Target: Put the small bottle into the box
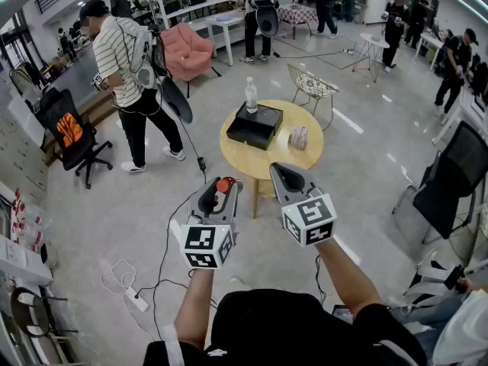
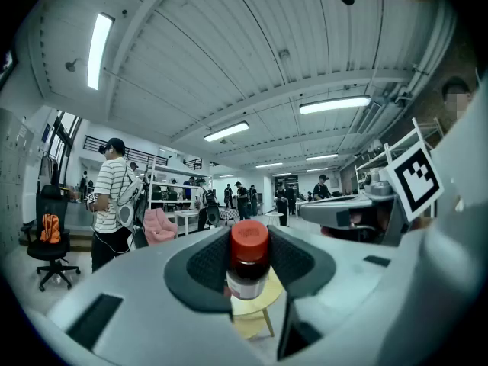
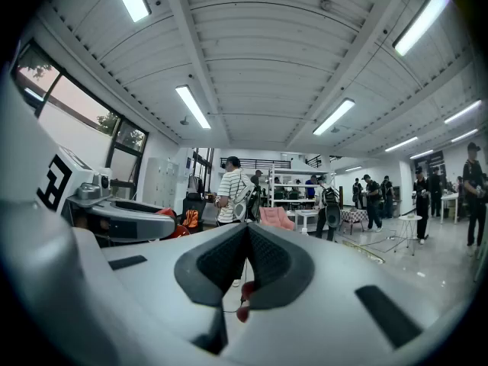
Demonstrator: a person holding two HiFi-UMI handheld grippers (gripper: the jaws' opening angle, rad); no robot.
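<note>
- The small bottle (image 2: 248,269) is picked up but not yet in the box (image 1: 255,125). That is the part left to do.
- The left hand-held gripper (image 1: 221,183) squeezes the bottle upright between its black ridged pads.
- The right hand-held gripper (image 3: 245,235) has its jaws pressed together and holds nothing.
- Both are out over the floor, well short of the desk (image 1: 267,158).
- The bottle looks like dark glass, with a round red cap and a pale label.
- The box is flat, black and square, near the far left edge of the round yellow desk.
- A clear plastic bottle (image 1: 251,95) stands at the far edge, just behind the box.
</note>
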